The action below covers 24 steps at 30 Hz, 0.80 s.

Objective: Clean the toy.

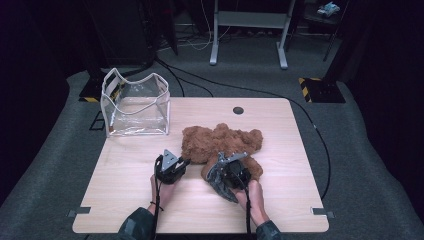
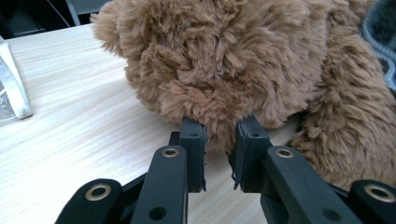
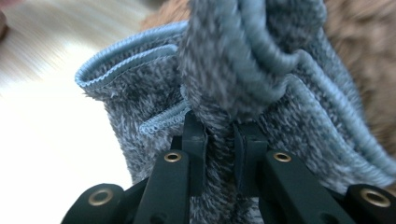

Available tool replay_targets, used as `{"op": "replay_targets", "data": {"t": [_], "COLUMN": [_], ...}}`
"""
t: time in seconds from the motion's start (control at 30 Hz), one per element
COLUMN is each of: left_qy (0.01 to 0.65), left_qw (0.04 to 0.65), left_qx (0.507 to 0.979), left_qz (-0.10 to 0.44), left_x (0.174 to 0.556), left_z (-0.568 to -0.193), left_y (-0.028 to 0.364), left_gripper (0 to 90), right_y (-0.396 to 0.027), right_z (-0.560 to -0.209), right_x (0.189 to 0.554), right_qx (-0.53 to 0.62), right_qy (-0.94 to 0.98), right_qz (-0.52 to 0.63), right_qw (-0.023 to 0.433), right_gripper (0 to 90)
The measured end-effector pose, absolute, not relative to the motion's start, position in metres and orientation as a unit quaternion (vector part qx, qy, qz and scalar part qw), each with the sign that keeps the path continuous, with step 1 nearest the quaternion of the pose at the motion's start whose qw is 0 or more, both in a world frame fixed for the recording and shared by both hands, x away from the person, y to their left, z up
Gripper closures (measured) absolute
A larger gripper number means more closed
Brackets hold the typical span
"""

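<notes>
A brown plush bear (image 1: 220, 142) lies in the middle of the wooden table (image 1: 125, 175). My left gripper (image 1: 184, 162) is at the bear's left side. In the left gripper view the bear (image 2: 224, 60) looms close, and the left gripper (image 2: 219, 144) is shut on a tuft of its fur. My right gripper (image 1: 227, 167) is at the bear's front edge, shut on a grey fleece cloth (image 1: 216, 181) that hangs towards the person. In the right gripper view the right gripper (image 3: 219, 140) pinches a fold of the grey cloth (image 3: 140, 116), which has pale blue trim. Brown fur shows behind it.
A clear plastic bag (image 1: 135, 105) with white edging stands open at the table's back left corner. A round dark hole (image 1: 238, 110) sits near the back edge. Cables run over the carpet behind the table, and a desk frame (image 1: 247, 30) stands farther back.
</notes>
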<state>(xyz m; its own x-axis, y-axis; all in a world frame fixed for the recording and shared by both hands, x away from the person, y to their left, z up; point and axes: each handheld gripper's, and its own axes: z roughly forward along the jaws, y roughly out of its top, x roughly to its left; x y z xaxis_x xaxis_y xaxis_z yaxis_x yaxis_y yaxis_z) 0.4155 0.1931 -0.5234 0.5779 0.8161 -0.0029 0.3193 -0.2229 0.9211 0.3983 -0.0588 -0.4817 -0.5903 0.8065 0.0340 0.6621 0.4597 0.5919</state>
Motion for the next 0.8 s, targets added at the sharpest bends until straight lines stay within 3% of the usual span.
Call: {"op": "replay_targets", "data": {"t": [0.27,0.8], "left_qy": [0.383,0.382], "left_qw": [0.49,0.488], "left_qx": [0.739,0.741], "left_qz": [0.257,0.258], "left_x": [0.416,0.416], "left_z": [-0.523,-0.523], "left_y": [0.193,0.193], "left_gripper": [76.4,76.4], "right_y": [-0.067,-0.108], "right_z": [-0.446,-0.482], "right_x": [0.407,0.391], "right_qx": [0.437,0.497], "right_qy": [0.815,0.816], "right_qz": [0.322,0.265], "right_qw": [0.201,0.133], "right_gripper": [77.5,77.8]}}
